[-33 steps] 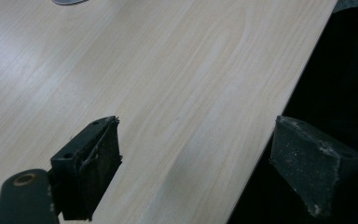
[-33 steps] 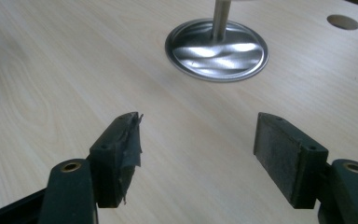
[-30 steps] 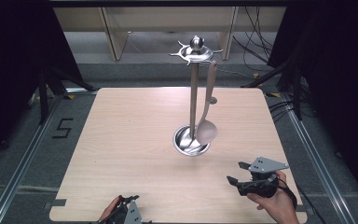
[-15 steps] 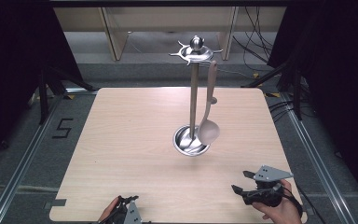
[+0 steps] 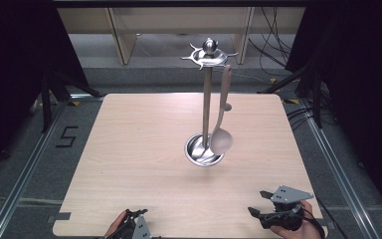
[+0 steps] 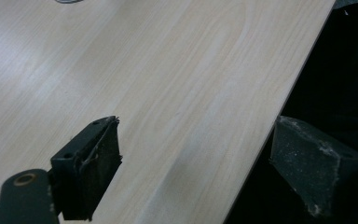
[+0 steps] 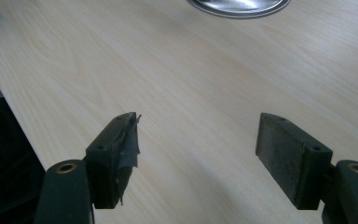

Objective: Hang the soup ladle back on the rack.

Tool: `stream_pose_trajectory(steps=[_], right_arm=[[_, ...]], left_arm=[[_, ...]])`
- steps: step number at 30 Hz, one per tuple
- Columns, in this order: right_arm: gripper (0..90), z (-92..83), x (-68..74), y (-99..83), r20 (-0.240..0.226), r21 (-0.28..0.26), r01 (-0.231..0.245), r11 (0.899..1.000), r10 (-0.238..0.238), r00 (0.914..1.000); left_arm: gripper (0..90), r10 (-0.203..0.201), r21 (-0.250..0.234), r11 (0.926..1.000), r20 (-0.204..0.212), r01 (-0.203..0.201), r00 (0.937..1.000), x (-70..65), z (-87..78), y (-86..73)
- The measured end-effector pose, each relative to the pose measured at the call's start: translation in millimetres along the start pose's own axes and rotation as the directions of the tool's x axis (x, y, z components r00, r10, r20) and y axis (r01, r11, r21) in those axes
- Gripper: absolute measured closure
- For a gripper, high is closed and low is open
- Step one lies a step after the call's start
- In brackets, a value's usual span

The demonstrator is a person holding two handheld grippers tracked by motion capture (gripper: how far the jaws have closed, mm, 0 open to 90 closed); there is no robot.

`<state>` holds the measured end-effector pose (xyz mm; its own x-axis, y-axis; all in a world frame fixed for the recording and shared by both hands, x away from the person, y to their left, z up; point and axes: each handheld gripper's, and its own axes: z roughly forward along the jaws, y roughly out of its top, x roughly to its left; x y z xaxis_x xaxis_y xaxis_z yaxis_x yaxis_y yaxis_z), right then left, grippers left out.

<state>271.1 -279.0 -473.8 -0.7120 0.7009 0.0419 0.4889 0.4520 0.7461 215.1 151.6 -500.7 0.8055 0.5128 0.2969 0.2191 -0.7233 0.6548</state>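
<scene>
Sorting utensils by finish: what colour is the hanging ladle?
Silver-grey metal ladle, clearest in the high view.

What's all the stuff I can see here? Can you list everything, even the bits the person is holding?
Table: one, light wood, middle of the high view.
Utensil stand: one, shiny metal, upright near the table's middle, round base and hooked top.
Ladle: one, silvery, hanging from the stand's top with its bowl down by the base.
Shelf unit: one, pale wood, on the floor beyond the table.
Floor mark "5": one, black, left of the table.
Cables: several, black, on the floor at far right.
Left gripper: one, black, open, at the table's near edge.
Right gripper: one, black, open, over the near right corner.
</scene>
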Motion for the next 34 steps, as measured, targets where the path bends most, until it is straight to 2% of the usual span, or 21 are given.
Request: stream_pose_trajectory(steps=[2,3,8,10,12,16,17,18,19,22,25,26,28,34], right_arm=[[30.5,-0.4,-0.6,-2.2,-0.013,-0.006,0.017,1.0,-0.017,0.9998],[30.3,-1.7,0.8,-3.8,0.0,-0.003,0.015,1.0,-0.015,0.9999],[29.0,-4.4,2.7,-11.7,0.03,0.009,0.039,0.999,-0.04,0.9988],[28.7,-5.9,4.9,-14.5,0.024,0.012,0.012,1.0,-0.012,0.9996],[28.2,-6.2,5.2,-16.6,0.031,0.006,0.032,0.999,-0.032,0.999],[27.7,-6.9,7.2,-19.9,0.037,0.003,0.028,1.0,-0.028,0.9989],[27.4,-7.1,9.1,-22.1,0.04,0.011,0.013,1.0,-0.014,0.9991],[26.9,-7.0,7.4,-22.8,0.044,0.011,0.036,0.999,-0.036,0.9984],[26.0,-6.3,7.1,-23.7,0.04,0.004,0.038,0.999,-0.038,0.9985],[26.0,-5.7,5.9,-25.3,0.016,-0.015,0.024,1.0,-0.024,0.9996],[26.0,-5.5,6.0,-25.7,0.03,-0.001,0.016,1.0,-0.016,0.9994],[26.0,-4.6,5.0,-26.2,0.041,0.007,0.036,0.999,-0.036,0.9985],[26.0,-3.3,4.5,-27.0,0.048,0.007,0.037,0.999,-0.037,0.9982],[26.0,-3.3,2.9,-28.2,0.047,0.008,0.018,1.0,-0.019,0.9987]], left_arm=[[14.9,0.001,0.0,1.0,0.009,-0.001,1.0,-0.3,-0.2,0.2],[14.8,0.001,-0.001,1.0,-0.001,-0.001,1.0,-0.9,0.3,0.3],[14.8,-0.005,-0.005,1.0,0.005,0.005,1.0,-1.0,-0.2,0.2],[14.9,-0.006,-0.006,1.0,0.003,0.006,1.0,-1.0,-0.2,0.2],[14.9,-0.003,-0.002,1.0,-0.002,0.003,1.0,-1.0,0.5,0.3],[14.9,0.002,0.001,1.0,-0.009,-0.002,1.0,-1.2,0.6,0.3],[14.9,0.001,0.003,1.0,-0.006,-0.001,1.0,-0.9,1.2,0.2],[14.9,0.0,0.002,1.0,-0.006,0.0,1.0,-0.9,1.2,0.2],[14.9,0.0,0.002,1.0,-0.005,0.0,1.0,-0.9,1.0,0.2],[14.9,0.002,0.003,1.0,-0.004,-0.002,1.0,-0.9,0.9,0.3],[14.8,0.005,0.007,1.0,-0.003,-0.005,1.0,-1.0,1.0,0.1],[14.9,0.004,0.006,1.0,-0.004,-0.004,1.0,-1.0,1.1,0.2],[14.8,0.004,0.007,1.0,-0.003,-0.004,1.0,-1.0,1.3,0.2],[14.9,0.0,0.007,1.0,-0.001,0.0,1.0,-1.1,1.9,0.0]])
